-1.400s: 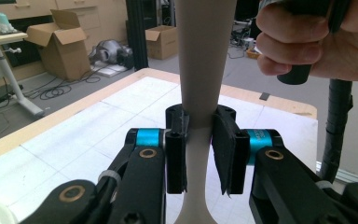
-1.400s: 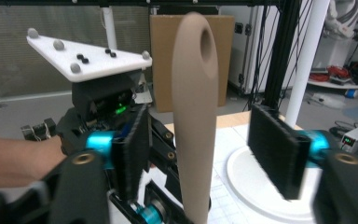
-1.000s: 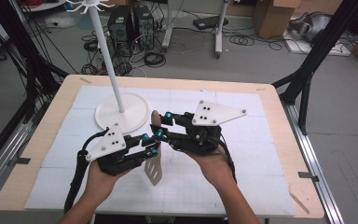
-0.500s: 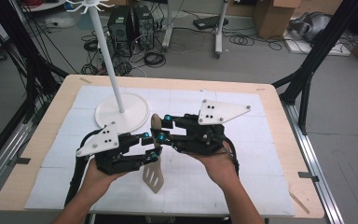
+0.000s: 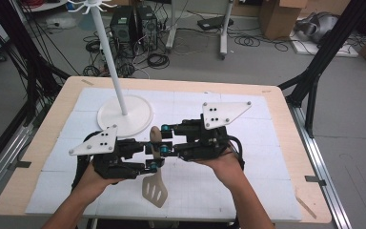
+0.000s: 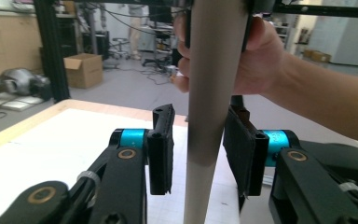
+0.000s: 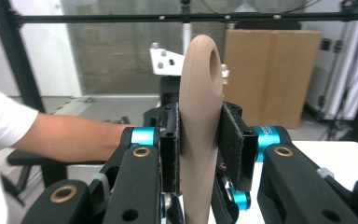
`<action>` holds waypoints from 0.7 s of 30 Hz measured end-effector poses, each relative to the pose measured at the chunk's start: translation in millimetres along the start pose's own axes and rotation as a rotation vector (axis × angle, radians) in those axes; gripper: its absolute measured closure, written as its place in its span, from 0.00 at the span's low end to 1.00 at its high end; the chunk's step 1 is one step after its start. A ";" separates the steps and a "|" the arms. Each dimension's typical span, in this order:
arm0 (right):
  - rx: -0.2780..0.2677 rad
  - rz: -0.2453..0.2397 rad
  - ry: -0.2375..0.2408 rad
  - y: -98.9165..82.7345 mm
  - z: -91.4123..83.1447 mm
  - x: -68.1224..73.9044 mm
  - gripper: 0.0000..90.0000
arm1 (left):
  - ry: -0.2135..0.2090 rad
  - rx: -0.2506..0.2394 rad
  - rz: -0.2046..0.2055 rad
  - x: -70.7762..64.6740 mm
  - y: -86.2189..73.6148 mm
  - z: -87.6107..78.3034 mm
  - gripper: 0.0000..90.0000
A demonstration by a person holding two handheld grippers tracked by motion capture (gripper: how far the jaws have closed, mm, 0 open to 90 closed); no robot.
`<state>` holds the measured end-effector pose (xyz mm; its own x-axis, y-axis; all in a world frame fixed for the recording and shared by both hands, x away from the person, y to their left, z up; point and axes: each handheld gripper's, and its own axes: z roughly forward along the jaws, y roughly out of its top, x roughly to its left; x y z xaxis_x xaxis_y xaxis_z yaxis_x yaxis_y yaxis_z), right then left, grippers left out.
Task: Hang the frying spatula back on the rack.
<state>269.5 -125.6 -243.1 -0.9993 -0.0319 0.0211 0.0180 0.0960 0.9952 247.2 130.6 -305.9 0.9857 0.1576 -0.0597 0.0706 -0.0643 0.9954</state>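
Two tools meet on a slotted spatula (image 5: 155, 183) at lower centre of the high view. Right tool (image 7: 199, 140) pinches its handle near the hanging hole; left tool (image 6: 200, 149) has just been closing, pads apart from the shaft. It looks light, stiff, smooth; grip the handle.

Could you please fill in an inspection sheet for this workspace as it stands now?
Surface: wooden table covered by a white gridded mat.
Job's things: beige slotted spatula, handle upright between both grippers; white stand on the mat.
Clutter: nothing seen.
Grippers: right gripper shut on the spatula handle; left gripper open around it, jaws just closing, gaps both sides.
Cables: tangled on the floor behind the table.
Surroundings: cardboard boxes, black frame posts.
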 end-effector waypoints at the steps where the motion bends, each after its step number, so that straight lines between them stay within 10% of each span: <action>1: 0.005 -0.001 0.009 -0.1 0.2 0.5 0.78 | -0.004 0.001 0.001 -0.2 -0.1 0.1 0.72; 7: 0.001 -0.001 0.048 -1.7 1.5 -1.7 0.78 | -0.033 0.002 0.019 -1.9 -0.7 0.5 0.82; 11: -0.015 0.022 0.014 -4.0 -0.4 -2.4 0.77 | 0.024 0.009 0.007 -1.8 0.5 -0.7 0.83; 18: -0.114 0.070 -0.175 -8.8 -24.1 2.3 0.49 | 0.180 0.032 -0.024 2.5 3.5 -8.8 0.83; 21: -0.079 0.046 -0.362 -14.7 -38.3 11.8 0.43 | 0.241 0.025 -0.022 5.4 6.2 -14.7 0.83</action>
<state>258.7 -165.5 -253.8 -0.9444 0.3258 0.0450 0.0516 0.0117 0.9986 250.7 145.6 -298.9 0.9190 0.3897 -0.0592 0.0987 -0.0823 0.9917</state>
